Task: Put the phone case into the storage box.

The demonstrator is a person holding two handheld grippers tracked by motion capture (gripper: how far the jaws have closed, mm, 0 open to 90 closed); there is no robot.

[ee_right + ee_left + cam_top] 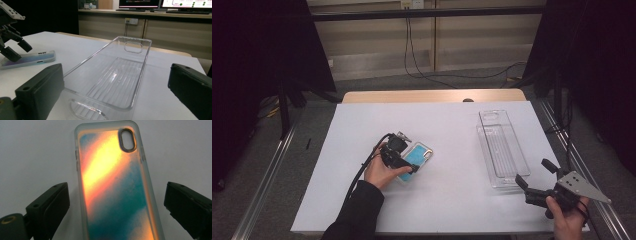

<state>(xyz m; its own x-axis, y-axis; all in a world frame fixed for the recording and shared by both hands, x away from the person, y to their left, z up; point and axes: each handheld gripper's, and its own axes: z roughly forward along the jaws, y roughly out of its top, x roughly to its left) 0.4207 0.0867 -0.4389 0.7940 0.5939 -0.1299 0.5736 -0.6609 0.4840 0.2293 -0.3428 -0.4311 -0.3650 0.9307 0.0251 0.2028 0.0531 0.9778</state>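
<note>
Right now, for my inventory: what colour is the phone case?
Teal and orange phone case; clearest in left gripper view.

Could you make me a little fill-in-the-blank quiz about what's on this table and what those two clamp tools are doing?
1. The orange-and-teal phone case lies flat between the open jaws of the ____ gripper.
2. The clear plastic rectangular bin holds ____.
3. The right gripper has its jaws ____, near the bin's end.
4. The white table cover has the bin on the person's ____ side.

Missing words: left; nothing; open; right
</note>
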